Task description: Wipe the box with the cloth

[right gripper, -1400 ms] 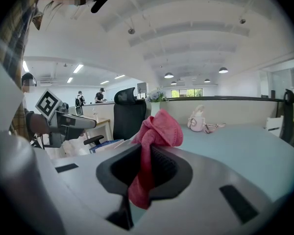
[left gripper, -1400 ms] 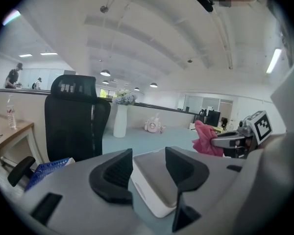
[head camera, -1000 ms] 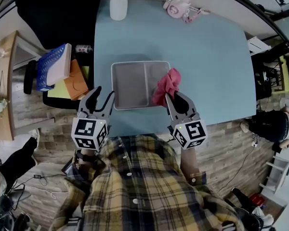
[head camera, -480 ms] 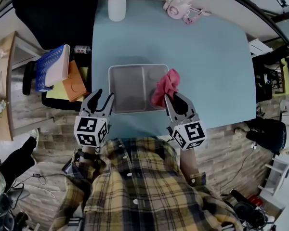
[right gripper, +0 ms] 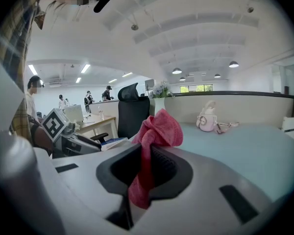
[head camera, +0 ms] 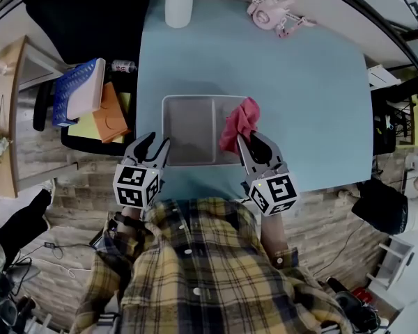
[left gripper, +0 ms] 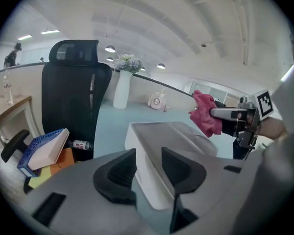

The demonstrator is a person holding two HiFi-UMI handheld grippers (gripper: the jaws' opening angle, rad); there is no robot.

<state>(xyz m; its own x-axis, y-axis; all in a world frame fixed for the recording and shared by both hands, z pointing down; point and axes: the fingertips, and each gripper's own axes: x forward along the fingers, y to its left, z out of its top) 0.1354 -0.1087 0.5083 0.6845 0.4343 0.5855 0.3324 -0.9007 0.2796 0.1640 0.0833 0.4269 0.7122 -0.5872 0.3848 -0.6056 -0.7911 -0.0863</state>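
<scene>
Our left gripper (head camera: 155,143) straddles the near-left wall of the shallow grey plastic box (head camera: 188,127). Its jaws have just been closing but aren't pinching yet, so we'd clamp firmly first. Our right gripper (head camera: 249,139) pinches the crumpled pink cloth (head camera: 241,122) over the box's right side.

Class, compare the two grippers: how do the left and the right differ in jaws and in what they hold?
The left gripper has its jaws apart, though they have just been closing, with a corner of the box between them; the right gripper is clamped on the pink cloth. The left is at the box's left side, the right at its right side. Both point toward the box.
</scene>
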